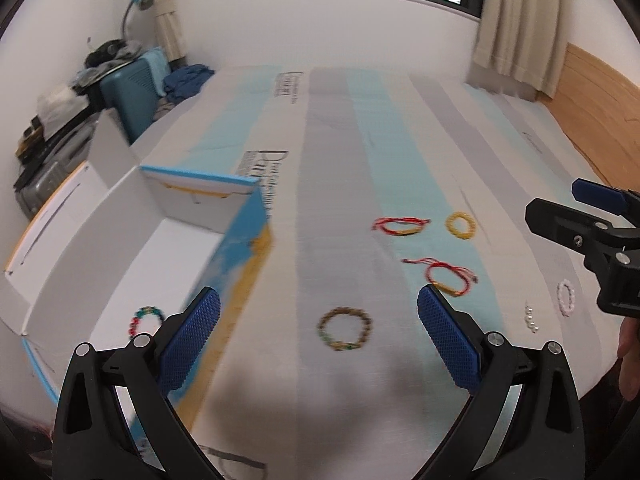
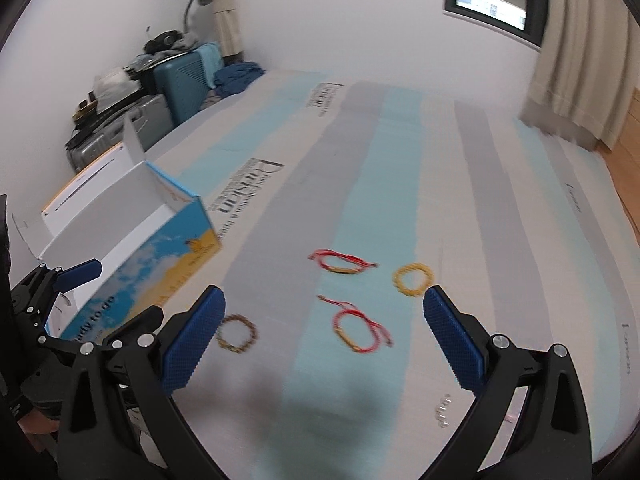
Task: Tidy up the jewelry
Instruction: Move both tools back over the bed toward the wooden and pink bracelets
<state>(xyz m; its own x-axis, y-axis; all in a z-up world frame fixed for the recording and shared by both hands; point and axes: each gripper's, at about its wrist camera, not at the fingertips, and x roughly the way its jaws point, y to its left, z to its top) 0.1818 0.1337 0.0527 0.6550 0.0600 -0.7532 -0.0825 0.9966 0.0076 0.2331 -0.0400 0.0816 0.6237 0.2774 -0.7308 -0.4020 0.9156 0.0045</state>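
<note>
Several bracelets lie on a striped mattress. A brown-green beaded bracelet [image 1: 345, 328] [image 2: 237, 333] sits just ahead of my open left gripper [image 1: 319, 312], which holds nothing. Two red cord bracelets [image 1: 401, 226] [image 1: 449, 277] and a yellow bead bracelet [image 1: 461, 224] lie further right. In the right wrist view my open right gripper [image 2: 324, 308] hovers empty above the near red cord bracelet [image 2: 358, 330], with the other red one [image 2: 340, 262] and the yellow bracelet [image 2: 413, 278] beyond. A multicoloured bracelet [image 1: 146, 320] lies inside the open white-and-blue box [image 1: 120, 240] [image 2: 160, 256]. A pink bead bracelet [image 1: 566, 298] and small pearls [image 1: 531, 320] [image 2: 443, 410] sit at right.
The mattress [image 1: 340, 140] stretches far ahead. Suitcases with piled clothes [image 1: 128, 92] and a blue desk lamp [image 1: 138, 0] stand at the left wall. A curtain [image 1: 516, 20] and wooden headboard [image 1: 592, 100] are at the right. A hand [image 1: 630, 356] shows at the right edge.
</note>
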